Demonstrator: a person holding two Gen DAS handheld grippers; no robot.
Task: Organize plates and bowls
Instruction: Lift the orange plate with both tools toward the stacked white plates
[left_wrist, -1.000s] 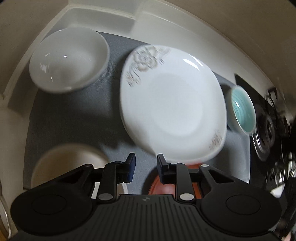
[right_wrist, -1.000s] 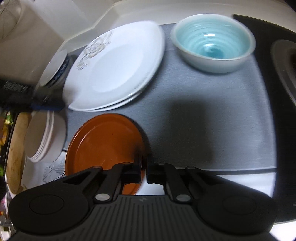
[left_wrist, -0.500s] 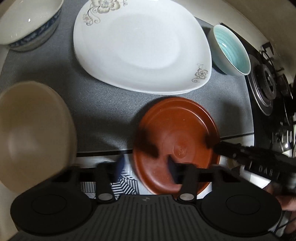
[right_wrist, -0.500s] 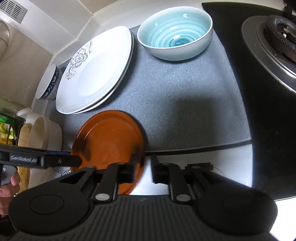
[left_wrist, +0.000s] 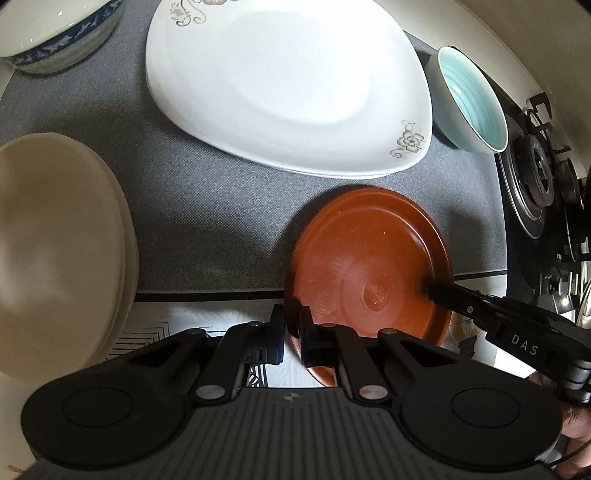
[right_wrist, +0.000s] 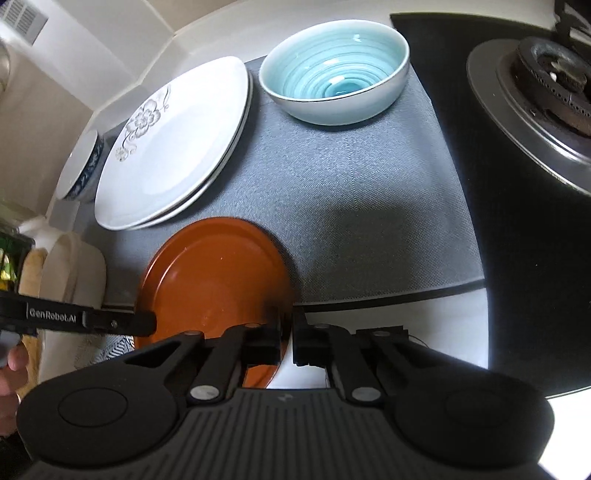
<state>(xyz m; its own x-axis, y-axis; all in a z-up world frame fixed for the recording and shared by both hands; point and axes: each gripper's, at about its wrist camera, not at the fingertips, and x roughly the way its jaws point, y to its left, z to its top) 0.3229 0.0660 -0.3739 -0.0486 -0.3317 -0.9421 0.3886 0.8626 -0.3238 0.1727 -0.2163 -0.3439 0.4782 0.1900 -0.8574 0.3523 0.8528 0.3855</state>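
A brown-red plate (left_wrist: 369, 273) (right_wrist: 218, 280) lies at the front edge of a grey mat (left_wrist: 207, 206). My left gripper (left_wrist: 293, 332) is shut on the plate's left rim. My right gripper (right_wrist: 286, 332) is shut on its right rim, and its fingers (left_wrist: 447, 295) show at the plate's right edge in the left wrist view. Behind the plate lie stacked white flower-patterned plates (left_wrist: 288, 85) (right_wrist: 173, 144). A teal bowl (left_wrist: 469, 99) (right_wrist: 336, 70) stands at the back right. A blue-patterned white bowl (left_wrist: 55, 33) (right_wrist: 81, 170) stands at the back left.
A stack of cream plates (left_wrist: 55, 258) (right_wrist: 70, 280) sits at the left, off the mat. A gas burner (right_wrist: 546, 81) (left_wrist: 535, 177) is on the black cooktop to the right. A patterned cloth (left_wrist: 147, 332) lies under the front edge.
My left gripper has closed on the brown plate's left rim after swinging down from the white plates. My right gripper has stayed pinched on the right rim.
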